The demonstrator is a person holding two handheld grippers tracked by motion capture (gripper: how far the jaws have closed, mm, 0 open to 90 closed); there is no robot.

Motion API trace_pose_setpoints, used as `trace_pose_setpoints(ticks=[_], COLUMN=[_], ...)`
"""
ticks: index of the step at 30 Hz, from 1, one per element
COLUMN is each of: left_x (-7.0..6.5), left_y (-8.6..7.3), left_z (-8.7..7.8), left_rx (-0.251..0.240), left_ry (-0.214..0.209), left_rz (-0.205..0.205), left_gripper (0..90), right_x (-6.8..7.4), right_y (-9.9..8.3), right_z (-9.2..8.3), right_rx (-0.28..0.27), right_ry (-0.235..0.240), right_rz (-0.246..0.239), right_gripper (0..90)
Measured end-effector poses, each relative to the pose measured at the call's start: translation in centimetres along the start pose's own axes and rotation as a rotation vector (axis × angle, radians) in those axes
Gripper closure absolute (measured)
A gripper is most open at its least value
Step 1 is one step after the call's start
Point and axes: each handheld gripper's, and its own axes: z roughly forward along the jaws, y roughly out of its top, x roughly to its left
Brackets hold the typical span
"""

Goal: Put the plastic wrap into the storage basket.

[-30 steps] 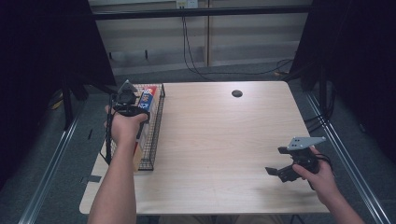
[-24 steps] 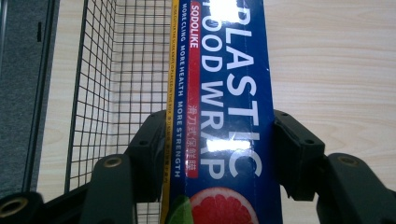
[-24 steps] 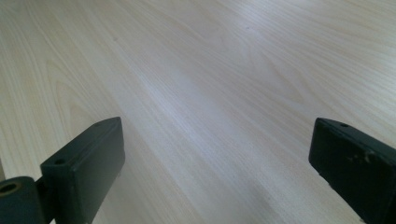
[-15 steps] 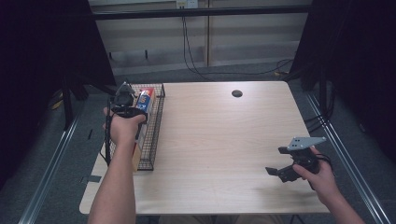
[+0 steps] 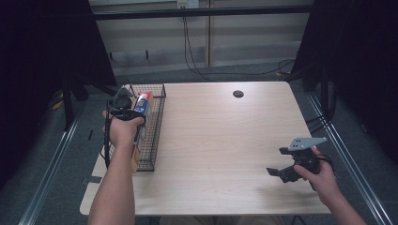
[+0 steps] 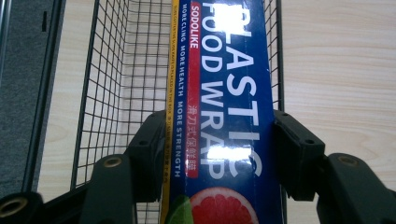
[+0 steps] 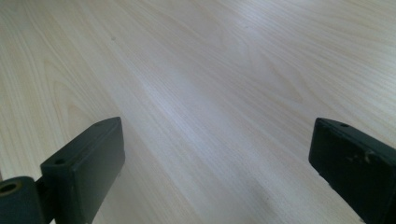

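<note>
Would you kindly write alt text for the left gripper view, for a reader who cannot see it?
The left gripper is shut on a blue box of plastic wrap, its two black jaws pressed against the box's long sides. Below and behind the box is a black wire basket on a pale wooden table.

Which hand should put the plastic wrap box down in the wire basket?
The left. Its claw is already shut on the plastic wrap box, right over the wire basket. The right claw is open with nothing between its jaws, low over the table near its far right edge.
</note>
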Motion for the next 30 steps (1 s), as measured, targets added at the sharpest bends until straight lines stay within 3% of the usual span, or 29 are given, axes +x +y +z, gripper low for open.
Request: trace_pose_setpoints(ticks=[22, 30], left_x=[0.4, 0.4], left_y=[-0.2, -0.1], left_z=[1.8, 2.2], left_rx=[0.03, 0.041], left_ry=[0.004, 0.01], left_rz=[-0.019, -0.007], left_gripper=[43.0, 42.9], right_x=[0.0, 0.0], right_y=[0.0, -0.1], right_z=[0.2, 0.3], right_rx=[0.007, 0.01], right_ry=[0.002, 0.002], right_rz=[-0.003, -0.003], right_gripper=[3.4, 3.4])
